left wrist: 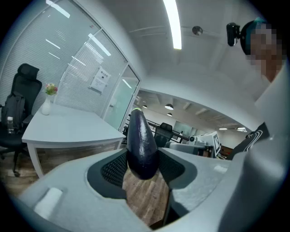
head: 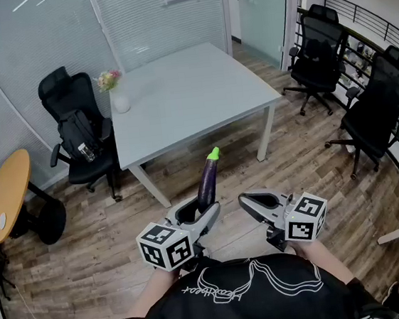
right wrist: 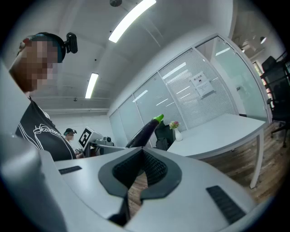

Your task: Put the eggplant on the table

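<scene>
A long dark purple eggplant [head: 207, 179] with a green stem stands upright in my left gripper [head: 200, 214], whose pads are shut on its lower end. In the left gripper view the eggplant [left wrist: 141, 145] rises from between the black pads [left wrist: 113, 170]. My right gripper [head: 251, 203] hangs beside it to the right, shut and holding nothing. In the right gripper view its pads [right wrist: 154, 168] nearly meet, and the eggplant [right wrist: 145, 131] shows beyond them. The white table [head: 199, 94] stands ahead across the wooden floor, well beyond both grippers.
A white vase of flowers [head: 117, 93] stands on the table's left corner. A black office chair with a backpack [head: 78, 133] is left of the table, and more black chairs [head: 366, 111] are at the right. A round wooden table [head: 6, 191] is at the far left. Glass walls stand behind.
</scene>
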Demonstrator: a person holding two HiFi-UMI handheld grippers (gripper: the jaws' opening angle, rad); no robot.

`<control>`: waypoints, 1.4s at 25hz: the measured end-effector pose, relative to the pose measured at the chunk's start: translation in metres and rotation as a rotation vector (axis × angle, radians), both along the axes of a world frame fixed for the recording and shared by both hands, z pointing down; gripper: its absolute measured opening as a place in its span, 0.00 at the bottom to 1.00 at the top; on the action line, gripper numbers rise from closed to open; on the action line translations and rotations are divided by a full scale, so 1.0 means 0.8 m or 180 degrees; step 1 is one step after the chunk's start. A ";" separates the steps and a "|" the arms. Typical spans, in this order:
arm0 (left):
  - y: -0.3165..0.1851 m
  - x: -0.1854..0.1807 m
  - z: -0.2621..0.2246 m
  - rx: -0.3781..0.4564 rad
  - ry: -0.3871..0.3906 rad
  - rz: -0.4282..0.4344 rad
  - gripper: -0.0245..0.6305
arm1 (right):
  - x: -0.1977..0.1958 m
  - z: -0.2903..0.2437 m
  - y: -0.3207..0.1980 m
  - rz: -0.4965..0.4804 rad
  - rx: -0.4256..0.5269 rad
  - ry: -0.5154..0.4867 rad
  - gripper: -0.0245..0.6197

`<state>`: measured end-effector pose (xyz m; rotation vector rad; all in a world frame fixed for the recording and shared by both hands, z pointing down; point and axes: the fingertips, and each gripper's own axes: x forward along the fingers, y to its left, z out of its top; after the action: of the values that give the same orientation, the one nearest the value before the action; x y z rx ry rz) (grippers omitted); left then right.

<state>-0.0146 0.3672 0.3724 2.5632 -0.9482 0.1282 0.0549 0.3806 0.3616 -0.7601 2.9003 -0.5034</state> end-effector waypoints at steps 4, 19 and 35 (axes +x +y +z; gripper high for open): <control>0.007 0.008 -0.002 0.0010 -0.0021 -0.0016 0.37 | 0.002 -0.003 0.007 -0.0074 0.0027 -0.0016 0.05; -0.005 -0.002 0.018 -0.0095 -0.0050 -0.0085 0.37 | -0.004 0.022 -0.017 -0.0118 -0.0149 -0.0077 0.05; -0.134 -0.011 0.047 -0.0345 -0.0018 -0.0015 0.37 | -0.007 0.051 -0.140 0.0019 -0.0336 -0.0067 0.05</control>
<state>-0.0232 0.2603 0.4098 2.4626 -0.9234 0.1808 0.0493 0.2689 0.4023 -0.7720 2.8704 -0.6641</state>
